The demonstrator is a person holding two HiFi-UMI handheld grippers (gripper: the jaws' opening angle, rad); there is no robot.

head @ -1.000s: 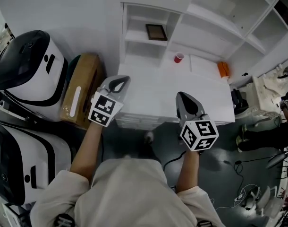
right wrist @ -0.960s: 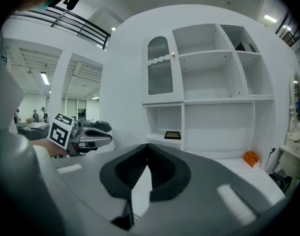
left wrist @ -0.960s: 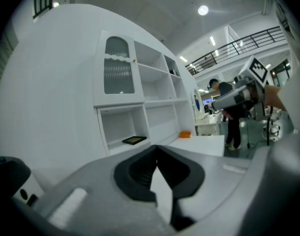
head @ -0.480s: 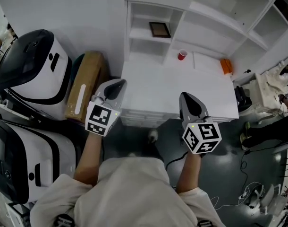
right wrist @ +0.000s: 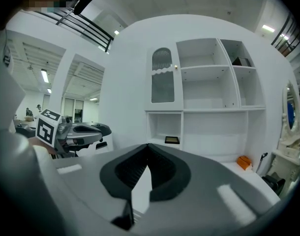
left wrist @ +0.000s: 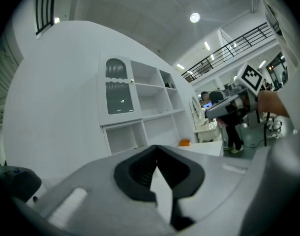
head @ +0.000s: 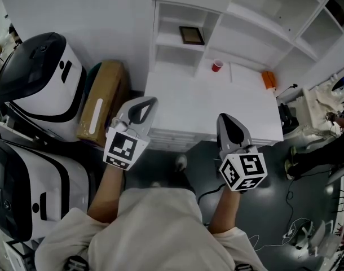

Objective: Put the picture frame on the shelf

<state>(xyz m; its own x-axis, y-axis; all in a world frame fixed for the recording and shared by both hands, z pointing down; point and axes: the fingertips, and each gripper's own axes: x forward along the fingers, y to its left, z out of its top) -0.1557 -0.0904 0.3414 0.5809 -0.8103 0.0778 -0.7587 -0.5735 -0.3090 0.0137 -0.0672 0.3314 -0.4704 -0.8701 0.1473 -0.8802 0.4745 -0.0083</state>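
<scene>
Still unmoved on the shelf [head: 171, 42]: picture frame [head: 192, 35]; left claw [head: 148, 102], right claw [head: 224, 118] closed, empty, well short of that shelf; placement apparently complete.

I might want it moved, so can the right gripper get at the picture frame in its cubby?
Probably yes: the picture frame lies in an open cubby, only a red cup stands beside the path, though the shut right gripper must open.
</scene>
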